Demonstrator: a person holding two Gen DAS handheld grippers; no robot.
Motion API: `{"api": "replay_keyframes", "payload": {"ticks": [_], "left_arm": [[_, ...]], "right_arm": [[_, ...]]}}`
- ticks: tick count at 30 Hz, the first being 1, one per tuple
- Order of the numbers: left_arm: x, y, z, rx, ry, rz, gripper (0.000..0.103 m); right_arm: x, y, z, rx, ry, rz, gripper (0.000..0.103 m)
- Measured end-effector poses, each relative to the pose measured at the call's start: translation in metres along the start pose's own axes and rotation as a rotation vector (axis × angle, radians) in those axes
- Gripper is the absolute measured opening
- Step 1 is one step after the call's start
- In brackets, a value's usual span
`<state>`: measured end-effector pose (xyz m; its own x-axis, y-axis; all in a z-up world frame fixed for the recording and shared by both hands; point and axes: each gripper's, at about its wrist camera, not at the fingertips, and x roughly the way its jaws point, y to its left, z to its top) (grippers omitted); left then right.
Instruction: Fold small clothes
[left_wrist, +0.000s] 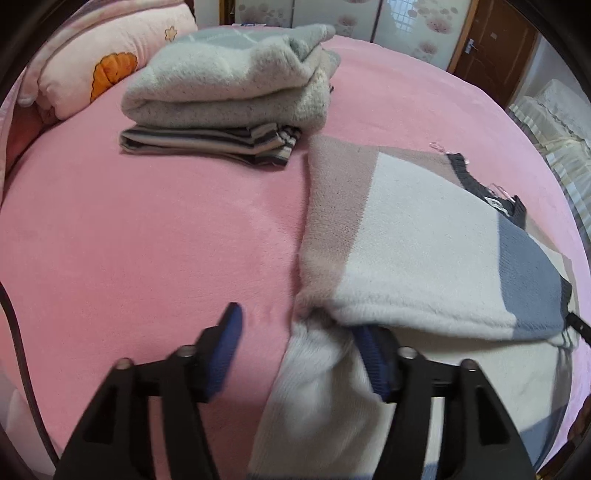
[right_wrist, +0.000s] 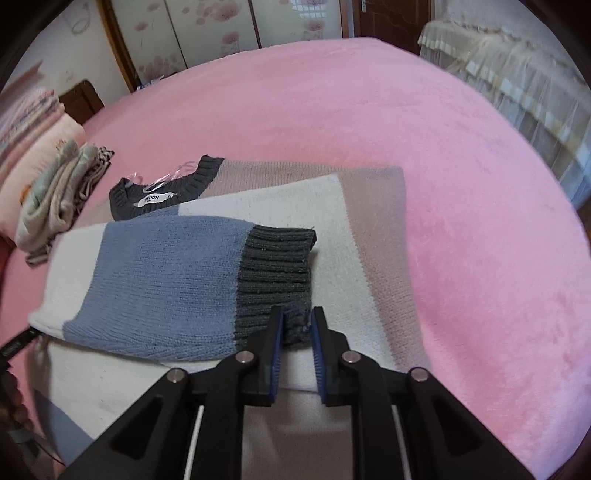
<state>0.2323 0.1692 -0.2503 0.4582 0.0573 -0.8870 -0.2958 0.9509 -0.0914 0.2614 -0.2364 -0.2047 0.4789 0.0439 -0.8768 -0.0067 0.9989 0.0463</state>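
A colour-block knit sweater (left_wrist: 406, 229) in cream, beige and blue lies on the pink bed, its dark collar (right_wrist: 162, 192) at the far side. One sleeve (right_wrist: 166, 280) is folded across the body and ends in a dark ribbed cuff (right_wrist: 277, 266). My right gripper (right_wrist: 297, 312) stands narrowly open, with the corner of that cuff between its blue pads. My left gripper (left_wrist: 295, 319) is open at the sweater's near left edge. Cream fabric rests against its right pad (left_wrist: 373, 362), and its left pad (left_wrist: 229, 332) hangs free over the blanket.
A stack of folded clothes (left_wrist: 229, 96) sits at the far left of the bed, beside a pink pillow (left_wrist: 110, 55). Pink blanket (right_wrist: 461, 221) stretches to the right of the sweater. A lace-covered piece of furniture (right_wrist: 517, 74) stands past the bed's right edge.
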Motion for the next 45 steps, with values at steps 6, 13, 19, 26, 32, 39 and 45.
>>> {"api": "replay_keyframes", "payload": {"ticks": [6, 13, 19, 26, 32, 39, 45], "left_arm": [[-0.044, 0.007, -0.005, 0.051, -0.043, -0.053, 0.067], [-0.046, -0.008, 0.026, 0.021, -0.155, -0.131, 0.067], [-0.022, -0.055, 0.053, 0.087, -0.214, -0.192, 0.064], [0.029, -0.063, 0.05, 0.056, -0.126, -0.148, 0.064], [0.038, -0.053, 0.032, 0.117, -0.157, -0.115, 0.064], [0.035, -0.024, 0.03, 0.073, -0.159, -0.167, 0.064], [0.033, -0.025, 0.028, 0.083, -0.159, -0.136, 0.064]], "right_arm": [[-0.043, 0.013, -0.001, -0.042, -0.119, -0.012, 0.04], [-0.049, 0.067, 0.002, -0.108, -0.149, 0.142, 0.04], [-0.018, 0.128, 0.014, -0.178, -0.128, 0.202, 0.04], [0.03, 0.141, 0.028, -0.208, -0.068, 0.178, 0.04], [0.035, 0.082, 0.024, -0.201, -0.098, 0.007, 0.035], [0.029, 0.002, 0.018, -0.095, -0.081, -0.011, 0.0], [0.033, -0.013, 0.01, -0.044, -0.066, -0.066, 0.0]]}}
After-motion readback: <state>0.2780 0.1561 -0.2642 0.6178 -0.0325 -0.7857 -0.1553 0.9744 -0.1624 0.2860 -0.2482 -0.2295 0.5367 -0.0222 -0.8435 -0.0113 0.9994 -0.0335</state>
